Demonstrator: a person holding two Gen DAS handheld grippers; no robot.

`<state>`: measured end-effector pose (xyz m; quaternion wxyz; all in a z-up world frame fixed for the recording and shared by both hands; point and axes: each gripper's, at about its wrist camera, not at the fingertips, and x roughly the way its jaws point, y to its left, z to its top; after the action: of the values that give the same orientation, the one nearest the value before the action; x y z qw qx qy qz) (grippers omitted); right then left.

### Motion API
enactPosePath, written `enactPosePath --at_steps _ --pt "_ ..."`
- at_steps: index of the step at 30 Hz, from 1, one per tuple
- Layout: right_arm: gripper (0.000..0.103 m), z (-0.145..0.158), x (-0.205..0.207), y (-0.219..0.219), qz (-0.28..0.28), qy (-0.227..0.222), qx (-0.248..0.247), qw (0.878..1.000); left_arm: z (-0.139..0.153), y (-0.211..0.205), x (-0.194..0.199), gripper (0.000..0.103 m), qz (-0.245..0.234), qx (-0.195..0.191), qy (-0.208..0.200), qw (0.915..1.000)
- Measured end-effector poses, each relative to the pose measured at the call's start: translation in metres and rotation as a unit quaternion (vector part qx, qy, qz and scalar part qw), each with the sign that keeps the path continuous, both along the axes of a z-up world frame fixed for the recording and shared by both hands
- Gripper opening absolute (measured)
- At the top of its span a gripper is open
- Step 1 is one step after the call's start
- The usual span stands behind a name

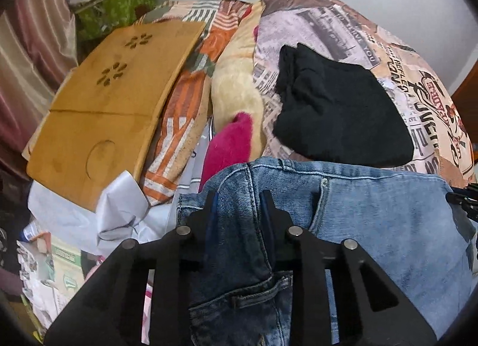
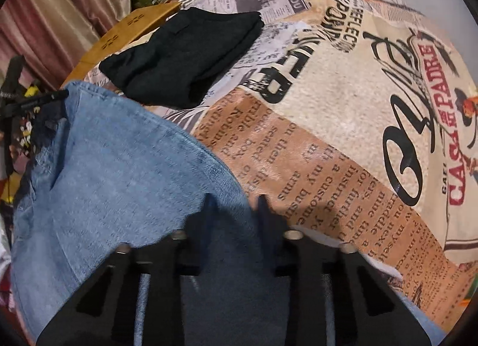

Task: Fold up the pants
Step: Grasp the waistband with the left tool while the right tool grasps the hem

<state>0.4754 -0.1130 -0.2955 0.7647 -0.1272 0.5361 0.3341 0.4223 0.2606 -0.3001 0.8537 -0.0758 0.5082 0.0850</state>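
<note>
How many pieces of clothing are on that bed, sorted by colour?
Blue: 1, the jeans, held by both the left gripper and the right gripper.
Black: 1, a folded garment lying on the printed bedspread.
Total: 2
</note>
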Motion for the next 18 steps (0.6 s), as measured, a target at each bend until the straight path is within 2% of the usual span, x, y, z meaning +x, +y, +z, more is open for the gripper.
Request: enactPosePath --at_steps 6,11,18 --pt "0.007 0.016 -0.011 0.002 -0.003 -0.067 -0.024 0.997 0.026 -0.013 0.006 0.021 -0.007 0.029 -0.022 0.9993" --pt "0.006 0.050 -0.007 -0.003 -0.031 -0.121 -0.019 0.992 0.053 -0.016 0.017 0.019 0.000 0.040 -0.051 0.9979" --pt "0.006 0.085 -0.041 -0.012 -0.025 -0.144 -0.005 0.989 0.079 -0.037 -0.018 0.019 -0.018 0.068 -0.084 0.9940"
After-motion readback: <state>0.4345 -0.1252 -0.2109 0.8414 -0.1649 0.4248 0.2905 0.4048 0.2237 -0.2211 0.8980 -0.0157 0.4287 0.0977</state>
